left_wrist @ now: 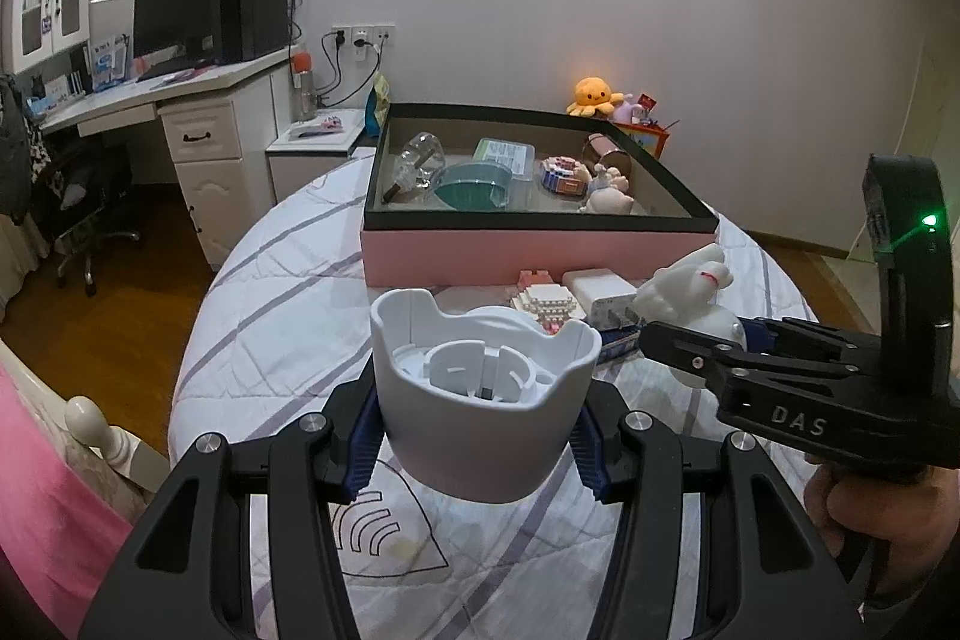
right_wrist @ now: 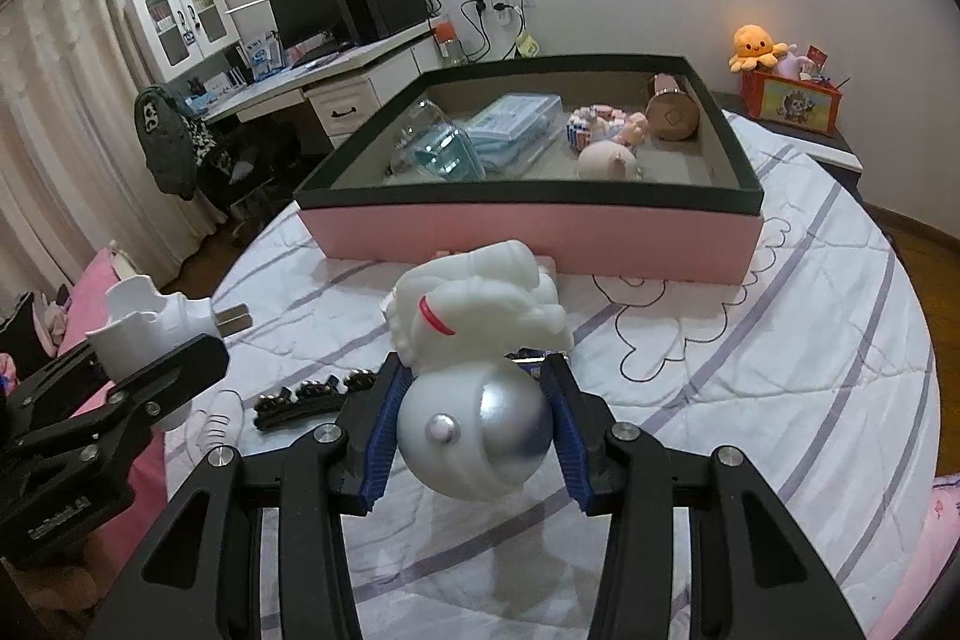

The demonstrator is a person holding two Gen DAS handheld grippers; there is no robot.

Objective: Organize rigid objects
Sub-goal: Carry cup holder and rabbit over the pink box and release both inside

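While both grippers are loaded, each load sits short of the box, which serves as the reference for every position below.

Nearest, the right gripper has its jaws clamped on the helmet of the astronaut, blue pads pressing on both sides. The figure's body points toward the box, over the quilt and in front of the box's near wall.

The left gripper is partly closed around the cup, a white plug-in holder, pads against its lower wall. The cup is also held short of the near wall, to the left of the astronaut.

Loose items lie on the quilt against the near wall: a block model and a charger.

Inside the box, a funnel, a case and small figures fill the left and centre.

Procedure, as judged: carry one load at a time. Raise the astronaut above the black rim before moving it forward. Lower it onto bare floor at the box's near right. Keep the grip firm, since a round helmet is likely to slip. Release only once the figure rests.
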